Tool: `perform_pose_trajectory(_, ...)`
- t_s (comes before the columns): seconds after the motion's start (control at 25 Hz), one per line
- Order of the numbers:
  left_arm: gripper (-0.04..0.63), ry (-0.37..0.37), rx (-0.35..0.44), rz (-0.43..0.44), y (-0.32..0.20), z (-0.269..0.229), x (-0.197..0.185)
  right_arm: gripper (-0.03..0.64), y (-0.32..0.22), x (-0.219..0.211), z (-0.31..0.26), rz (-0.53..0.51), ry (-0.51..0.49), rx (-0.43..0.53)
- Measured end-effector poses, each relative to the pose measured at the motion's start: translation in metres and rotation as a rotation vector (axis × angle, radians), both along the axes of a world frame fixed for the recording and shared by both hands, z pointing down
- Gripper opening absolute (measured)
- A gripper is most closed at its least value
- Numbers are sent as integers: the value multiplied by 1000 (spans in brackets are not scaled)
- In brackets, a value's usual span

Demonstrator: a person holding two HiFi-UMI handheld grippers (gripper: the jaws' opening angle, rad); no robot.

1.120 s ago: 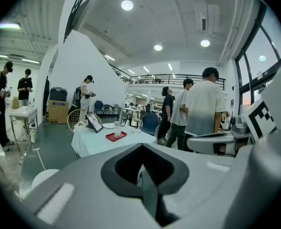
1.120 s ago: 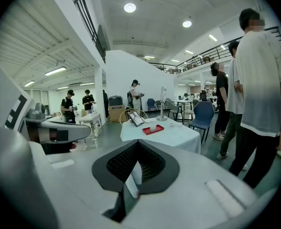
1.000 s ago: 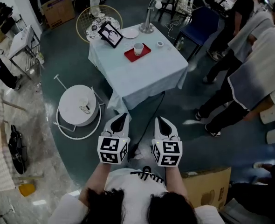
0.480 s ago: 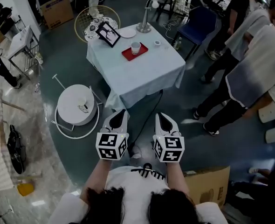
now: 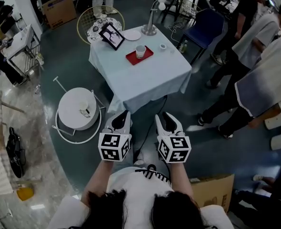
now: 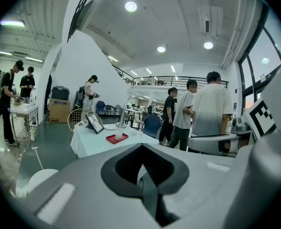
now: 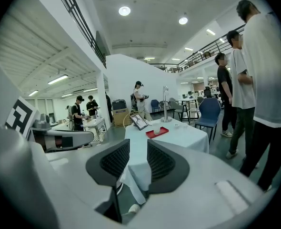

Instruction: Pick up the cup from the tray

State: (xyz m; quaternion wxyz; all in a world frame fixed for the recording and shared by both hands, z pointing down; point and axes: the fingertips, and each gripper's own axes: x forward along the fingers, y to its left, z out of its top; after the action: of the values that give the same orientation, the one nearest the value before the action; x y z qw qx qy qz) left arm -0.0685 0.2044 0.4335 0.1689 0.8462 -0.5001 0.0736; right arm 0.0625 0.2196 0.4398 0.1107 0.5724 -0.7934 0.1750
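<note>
A white cup (image 5: pixel 140 50) stands on a red tray (image 5: pixel 140 56) on a table with a pale cloth (image 5: pixel 145 75), far ahead of me across the floor. Both grippers are held side by side near my body, pointing at that table. My left gripper (image 5: pixel 122 117) is shut and empty; its pads meet (image 6: pixel 141 149), and the cup (image 6: pixel 119 132) shows small beyond them. My right gripper (image 5: pixel 166 119) has just been opening; its jaws (image 7: pixel 138 144) stand a little apart with nothing between them. The cup (image 7: pixel 156 129) and tray (image 7: pixel 158 133) lie far beyond them.
On the table are a framed picture (image 5: pixel 113 35), a white plate (image 5: pixel 133 34), a desk lamp (image 5: pixel 150 27) and a small white dish (image 5: pixel 163 46). A round white stand (image 5: pixel 80 108) sits on the floor at left. People (image 5: pixel 255 75) stand at right; a cardboard box (image 5: pixel 212 191) is beside me.
My right gripper's jaws have parted from shut to a narrow gap. Both grippers have shifted slightly forward toward the table. The people at right have moved a little.
</note>
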Motion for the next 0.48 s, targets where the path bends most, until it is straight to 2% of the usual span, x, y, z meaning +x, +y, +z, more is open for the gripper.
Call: perform_pose_trajectory(0.48, 0, 4, -46, 23, -89, 14, -1, 196, -86, -4, 10, -15, 11, -22)
